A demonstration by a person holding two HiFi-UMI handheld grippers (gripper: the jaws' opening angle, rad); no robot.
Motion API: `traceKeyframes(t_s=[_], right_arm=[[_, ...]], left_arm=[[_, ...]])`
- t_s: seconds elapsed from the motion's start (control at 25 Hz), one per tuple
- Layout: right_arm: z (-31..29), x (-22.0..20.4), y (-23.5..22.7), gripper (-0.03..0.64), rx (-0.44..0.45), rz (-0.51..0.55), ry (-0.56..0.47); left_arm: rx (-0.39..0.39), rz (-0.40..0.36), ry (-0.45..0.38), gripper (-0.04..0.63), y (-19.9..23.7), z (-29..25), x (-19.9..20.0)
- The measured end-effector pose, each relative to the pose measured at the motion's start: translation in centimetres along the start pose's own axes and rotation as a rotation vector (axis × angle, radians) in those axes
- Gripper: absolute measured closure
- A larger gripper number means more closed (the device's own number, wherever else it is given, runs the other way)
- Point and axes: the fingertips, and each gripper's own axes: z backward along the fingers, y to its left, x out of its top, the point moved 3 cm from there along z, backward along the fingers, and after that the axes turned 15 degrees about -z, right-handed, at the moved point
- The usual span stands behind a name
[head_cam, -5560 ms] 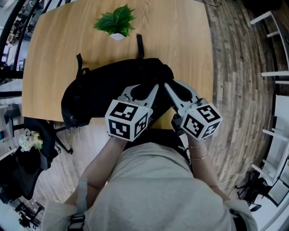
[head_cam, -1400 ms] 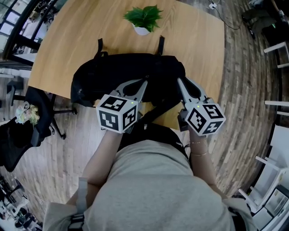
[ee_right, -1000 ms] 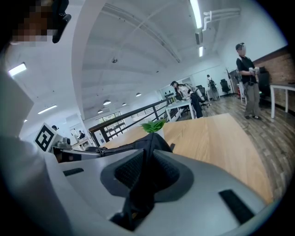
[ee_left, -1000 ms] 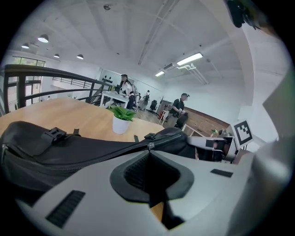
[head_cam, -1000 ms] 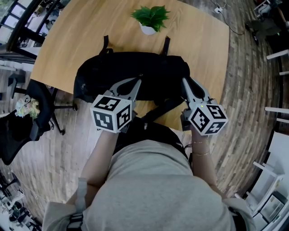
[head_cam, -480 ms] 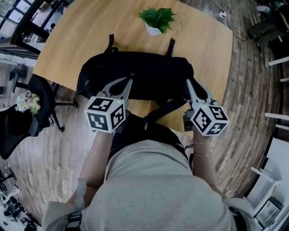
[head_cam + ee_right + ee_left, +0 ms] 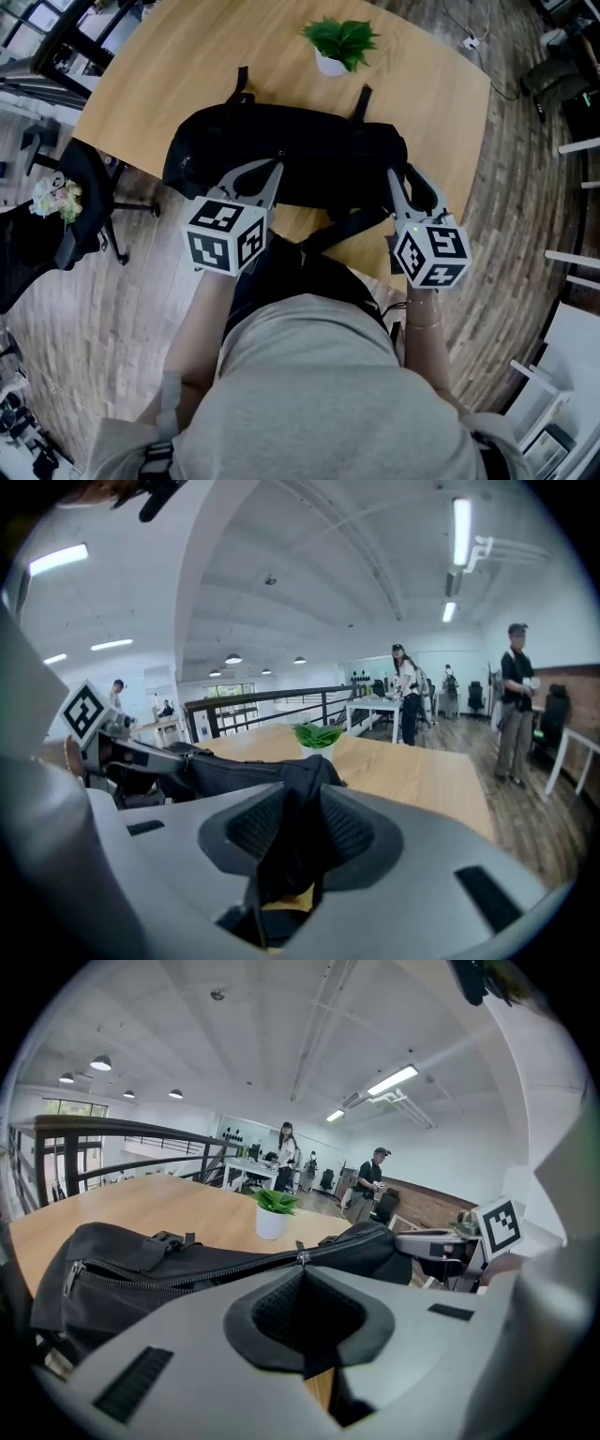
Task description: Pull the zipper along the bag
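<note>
Two grippers engaged. Left gripper [image 7: 301, 1269] is pinched shut on the zipper pull [image 7: 300, 1257], midway along the black bag [image 7: 309, 155] at the table's [image 7: 187, 66] near edge. Right gripper [image 7: 403, 174] has just been opening its jaws, with the bag's right end lying slack between them. Recommend clamping that end before any pull, so the zip line stays taut.

The left gripper [image 7: 277, 167] has drawn away from the right gripper [image 7: 405, 178]. The two were side by side at one end of the bag [image 7: 309, 155] and are now well apart, with the left jaws closed on the zip pull [image 7: 300, 1259] at mid-bag. The right jaws have just been opening with the bag's end fabric between them, and the bag lies stretched longer between the two pairs of jaws.
</note>
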Motion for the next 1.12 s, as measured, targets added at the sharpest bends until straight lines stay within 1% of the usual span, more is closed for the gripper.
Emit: traceKeyframes(t_s=[0.08,0.24,0.36,0.52,0.72,0.84,0.96,1.12], right_arm=[[0.0,0.3,0.1,0.476,-0.004,0.072,0.009],[0.5,1.9,0.7,0.483,-0.011,0.116,-0.058],[0.2,2.7,2.6,0.483,0.039,0.196,-0.067],[-0.9,3.2,6.2,0.476,0.118,0.347,-0.042],[-2.8,3.5,10.1,0.476,0.169,0.503,-0.015],[-3.7,2.6,12.1,0.474,0.213,0.594,0.051],[-4.4,2.0,13.8,0.479,0.265,0.645,0.080],[-5.2,1.1,15.1,0.482,0.294,0.716,0.105]], left_arm=[[-0.004,-0.022,0.003,0.577,-0.1,0.0,0.1],[-0.001,-0.052,0.002,0.577,-0.1,0.3,0.3],[0.010,-0.082,0.015,0.577,-0.2,0.4,0.3],[0.012,-0.115,0.034,0.577,-0.3,0.4,0.2],[0.012,-0.118,0.034,0.577,-0.1,0.2,0.7],[0.010,-0.136,0.033,0.577,0.0,0.2,0.9],[-0.007,-0.140,0.025,0.577,0.1,0.2,1.2],[-0.022,-0.149,0.016,0.577,0.4,0.2,1.3]])
